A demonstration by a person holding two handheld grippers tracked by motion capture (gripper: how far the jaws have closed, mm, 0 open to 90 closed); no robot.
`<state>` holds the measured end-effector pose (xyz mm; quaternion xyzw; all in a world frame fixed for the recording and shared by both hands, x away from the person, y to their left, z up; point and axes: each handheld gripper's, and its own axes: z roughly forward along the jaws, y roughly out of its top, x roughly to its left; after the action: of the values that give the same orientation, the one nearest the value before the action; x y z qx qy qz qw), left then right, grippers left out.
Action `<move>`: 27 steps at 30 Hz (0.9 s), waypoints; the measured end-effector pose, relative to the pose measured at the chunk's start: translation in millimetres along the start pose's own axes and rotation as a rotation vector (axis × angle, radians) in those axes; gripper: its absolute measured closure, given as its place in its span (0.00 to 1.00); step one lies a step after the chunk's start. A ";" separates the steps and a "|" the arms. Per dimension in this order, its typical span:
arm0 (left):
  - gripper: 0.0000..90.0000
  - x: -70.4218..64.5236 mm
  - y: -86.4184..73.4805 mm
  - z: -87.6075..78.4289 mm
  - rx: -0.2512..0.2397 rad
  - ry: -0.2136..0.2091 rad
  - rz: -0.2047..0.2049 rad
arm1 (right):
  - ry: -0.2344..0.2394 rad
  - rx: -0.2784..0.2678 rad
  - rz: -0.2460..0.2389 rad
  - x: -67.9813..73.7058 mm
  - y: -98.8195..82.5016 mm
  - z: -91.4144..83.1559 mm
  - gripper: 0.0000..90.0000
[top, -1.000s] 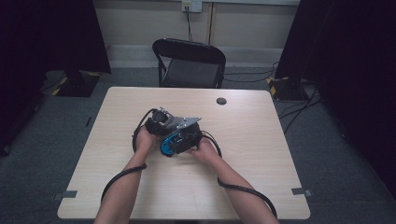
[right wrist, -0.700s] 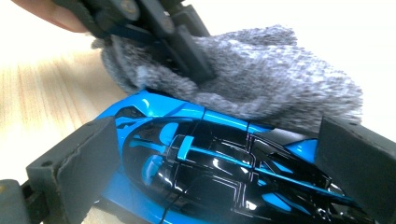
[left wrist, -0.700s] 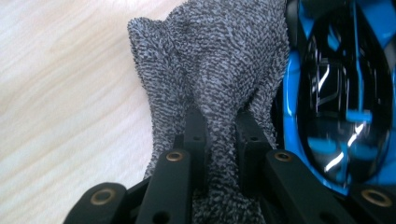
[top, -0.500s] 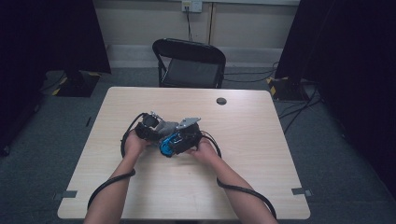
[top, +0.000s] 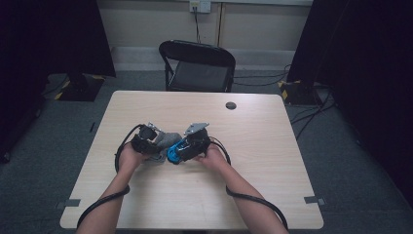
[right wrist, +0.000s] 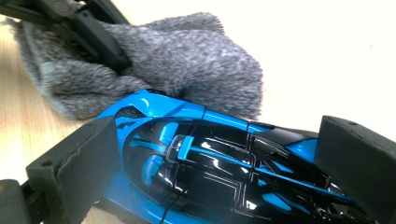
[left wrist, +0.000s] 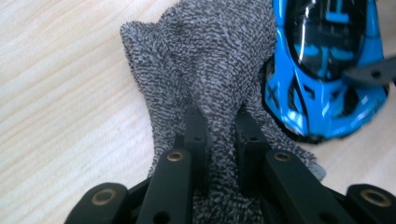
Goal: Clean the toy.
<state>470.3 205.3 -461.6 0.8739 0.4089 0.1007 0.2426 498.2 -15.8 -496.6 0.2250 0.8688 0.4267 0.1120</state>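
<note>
A blue and black toy car (right wrist: 205, 163) lies on the light wooden table (top: 272, 165), and my right gripper (right wrist: 224, 154) is shut on it, one pad on each flank. A grey fuzzy cloth (left wrist: 205, 60) lies against the car's nose (left wrist: 327, 70). My left gripper (left wrist: 219, 126) is shut on a bunched fold of this cloth. In the high view both grippers meet at mid-table: the left gripper (top: 157, 141) with the cloth (top: 169, 140), the right gripper (top: 181, 150) over the car (top: 175, 153). The left gripper's black jaws (right wrist: 88, 32) show at the top left of the right gripper view.
A small dark round disc (top: 231, 105) sits near the table's far edge. A black folding chair (top: 197, 63) stands behind the table. Black cables loop from both grippers along the forearms. Bare tabletop lies to the left, right and front of the hands.
My left gripper has moved left and slightly toward the person, dragging the cloth along the car. The right gripper and the car have stayed in place.
</note>
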 end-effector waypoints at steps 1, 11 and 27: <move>0.87 -0.6 -1.8 -1.3 0.003 -0.006 0.001 | 0.000 -0.001 0.000 0.1 -0.1 0.0 0.00; 0.87 -3.5 -17.7 -12.6 -0.011 -0.040 -0.016 | 0.001 -0.013 -0.001 1.8 -1.3 0.3 0.00; 0.87 -16.6 -29.1 -20.8 0.005 -0.071 0.012 | 0.003 -0.012 -0.002 1.6 -1.1 0.3 0.00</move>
<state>432.4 215.7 -458.1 0.8799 0.3953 0.0702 0.2542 496.6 -15.4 -497.6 0.2230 0.8666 0.4320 0.1125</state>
